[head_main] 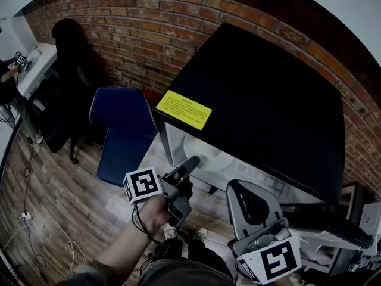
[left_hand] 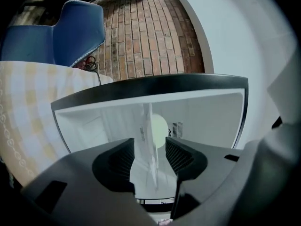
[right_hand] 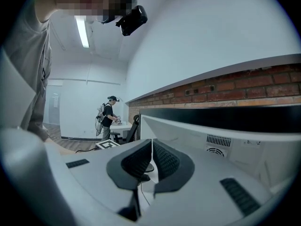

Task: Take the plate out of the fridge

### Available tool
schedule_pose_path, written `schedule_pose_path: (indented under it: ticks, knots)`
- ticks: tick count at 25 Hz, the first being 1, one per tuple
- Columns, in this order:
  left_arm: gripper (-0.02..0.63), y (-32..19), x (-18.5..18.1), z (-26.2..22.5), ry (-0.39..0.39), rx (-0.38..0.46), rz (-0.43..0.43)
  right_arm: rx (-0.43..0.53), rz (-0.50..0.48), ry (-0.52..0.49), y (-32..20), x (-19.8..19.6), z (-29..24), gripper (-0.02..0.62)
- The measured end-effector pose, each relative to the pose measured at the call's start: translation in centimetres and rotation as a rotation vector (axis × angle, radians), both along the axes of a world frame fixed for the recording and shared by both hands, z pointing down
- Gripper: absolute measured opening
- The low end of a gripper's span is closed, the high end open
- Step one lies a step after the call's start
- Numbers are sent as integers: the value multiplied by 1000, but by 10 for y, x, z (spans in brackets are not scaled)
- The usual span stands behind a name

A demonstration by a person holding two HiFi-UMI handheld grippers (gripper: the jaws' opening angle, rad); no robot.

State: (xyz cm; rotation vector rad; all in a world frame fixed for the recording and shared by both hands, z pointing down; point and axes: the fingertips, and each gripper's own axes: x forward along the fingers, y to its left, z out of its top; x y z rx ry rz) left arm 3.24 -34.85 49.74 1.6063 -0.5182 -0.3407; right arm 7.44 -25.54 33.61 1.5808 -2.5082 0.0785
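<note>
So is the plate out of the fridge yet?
Not yet. Done: the fridge is open. In hand: the left gripper is inside, its jaws apart on either side of the plate. The right gripper is shut and empty. Left: squeeze the plate and pull it out.

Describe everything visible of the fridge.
The fridge is a black box; a yellow label sits on its flat top. Its front is open, showing a white inside with a vent grille at the back. A brick wall stands behind it. The left gripper reaches in, jaws apart around the edge of a plate.
</note>
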Motion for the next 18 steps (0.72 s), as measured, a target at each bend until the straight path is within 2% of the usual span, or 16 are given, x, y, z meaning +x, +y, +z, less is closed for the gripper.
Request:
schedule_pose_path:
  ticks: [7,11,16,18]
  knots:
    - [209,-6,8,8,1,-38,14,-12,9,-3,-5,3,5,31]
    - [155,-6,12,8,-10,-48,24,-16,24,-1,-5,5,5,31]
    - [127,-5,18,7,-6,-42,33,-12,30,-8,-5,10,5,31]
    - [88,-4,21,4,-12,-29,37,-8,29,-11,-3,12,5,31]
